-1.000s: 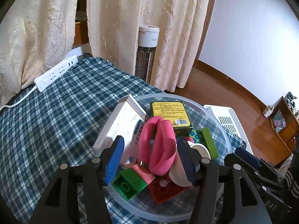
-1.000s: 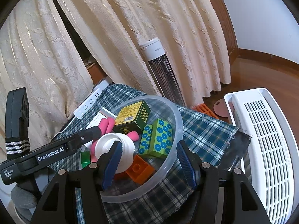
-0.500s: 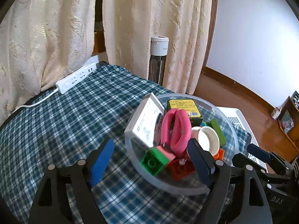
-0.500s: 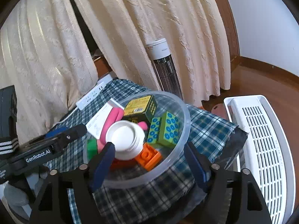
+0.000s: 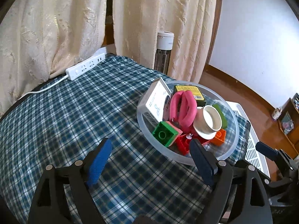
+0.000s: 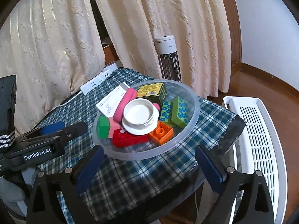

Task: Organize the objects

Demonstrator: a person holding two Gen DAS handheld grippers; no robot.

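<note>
Blue-and-white checked cloth covers the worktop, its frayed edge hanging at the near right corner in the right wrist view. On it, toward that corner, stands a translucent round plastic bowl heaped with the task's objects: a white ceramic cup on its saucer on top, a folded pink foam strip, a white carton with a barcode leaning on the rim, a dark green box with a yellow label, a green toy brick, a red toy brick, an orange toy brick and a lime-green block with blue dots.

Both tongs hover short of the bowl, holding nothing. The left tongs stand wide over bare cloth, blue pads apart, the bowl's near rim just beyond the right pad. The right tongs are opening, at their widest, the bowl's front wall above the gap but untouched.

A white power strip lies at the far edge of the cloth, its cable trailing left. Cream embossed curtains hang behind, with a white-topped tower heater standing on the brown wooden floor by a pale wall. A white slatted plastic basket sits just beside the worktop's right side.
</note>
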